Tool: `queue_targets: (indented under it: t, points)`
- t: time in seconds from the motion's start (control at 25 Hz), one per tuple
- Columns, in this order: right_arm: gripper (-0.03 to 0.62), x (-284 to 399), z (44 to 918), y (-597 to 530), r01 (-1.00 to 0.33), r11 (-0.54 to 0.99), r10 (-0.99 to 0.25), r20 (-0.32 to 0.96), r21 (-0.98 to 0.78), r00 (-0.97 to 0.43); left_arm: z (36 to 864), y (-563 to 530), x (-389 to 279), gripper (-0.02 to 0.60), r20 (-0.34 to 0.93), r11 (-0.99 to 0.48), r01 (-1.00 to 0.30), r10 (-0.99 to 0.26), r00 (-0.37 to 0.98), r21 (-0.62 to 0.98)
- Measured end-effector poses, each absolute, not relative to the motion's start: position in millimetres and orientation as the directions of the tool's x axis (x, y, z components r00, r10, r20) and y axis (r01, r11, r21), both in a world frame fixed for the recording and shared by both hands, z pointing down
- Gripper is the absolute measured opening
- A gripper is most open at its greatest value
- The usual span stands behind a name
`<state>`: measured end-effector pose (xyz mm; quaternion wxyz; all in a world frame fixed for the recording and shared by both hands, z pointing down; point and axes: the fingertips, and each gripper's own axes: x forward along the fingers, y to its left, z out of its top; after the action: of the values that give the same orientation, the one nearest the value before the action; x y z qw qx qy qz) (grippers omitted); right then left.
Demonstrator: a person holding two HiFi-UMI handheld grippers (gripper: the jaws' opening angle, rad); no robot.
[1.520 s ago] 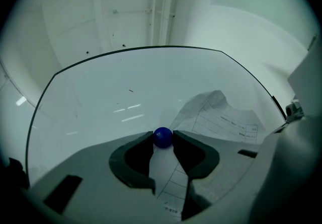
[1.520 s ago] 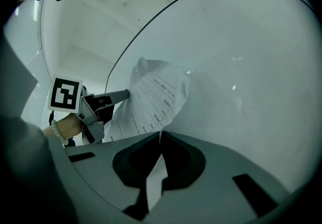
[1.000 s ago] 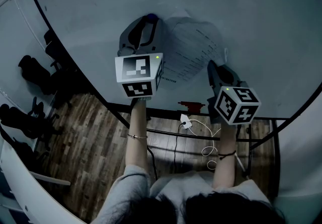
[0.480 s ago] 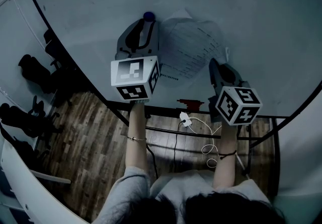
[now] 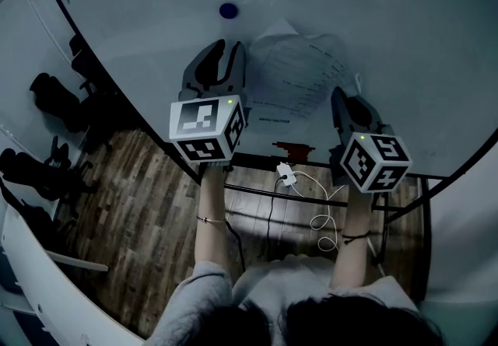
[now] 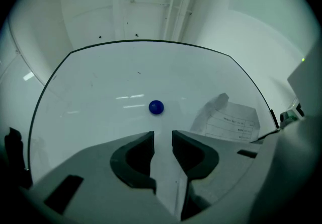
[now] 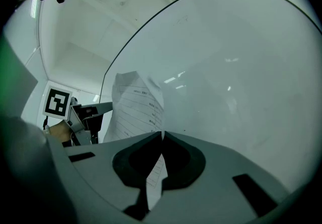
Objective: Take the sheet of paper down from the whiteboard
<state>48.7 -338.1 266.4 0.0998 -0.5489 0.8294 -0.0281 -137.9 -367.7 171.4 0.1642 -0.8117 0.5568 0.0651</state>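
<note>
The sheet of paper (image 5: pixel 299 72), printed with lines of text, curls away from the whiteboard (image 5: pixel 405 41); its top corner is free. My right gripper (image 5: pixel 348 97) is shut on the sheet's lower right edge, and in the right gripper view the paper (image 7: pixel 135 104) runs up from the closed jaws (image 7: pixel 162 135). A blue round magnet (image 5: pixel 226 10) sits on the board left of the sheet and clear of it. My left gripper (image 5: pixel 223 53) hangs just below the magnet (image 6: pixel 156 107). Its jaws (image 6: pixel 163 140) are closing, with only bare board between them.
The board's dark frame runs along its left and bottom edges. Under the board, a ledge holds a red eraser (image 5: pixel 294 148), and a white plug and cable (image 5: pixel 286 176) hang there. Black office chairs (image 5: pixel 48 92) stand on the wooden floor at left.
My left gripper has dropped down the board away from the blue magnet, which now shows uncovered above its fingertips. The right gripper keeps its hold on the paper.
</note>
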Motion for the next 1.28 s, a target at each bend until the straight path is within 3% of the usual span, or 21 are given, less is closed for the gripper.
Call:
queue_targets:
  t: [0.68, 1.28]
  points:
    - [0.0, 29.7, 286.7, -335.5, -0.871, 0.472, -0.881, -0.107, -0.134, -0.461, 243.3, -354.5, -155.6, 0.021, -0.149, -0.322, -0.942, -0.931, 0.334, -0.095]
    - [0.0, 10.7, 292.5, -334.0, -0.871, 0.477, -0.879, -0.086, -0.119, -0.47, 293.0, -342.6, -189.2, 0.006, -0.039, -0.311, -0.95, -0.949, 0.312, -0.019]
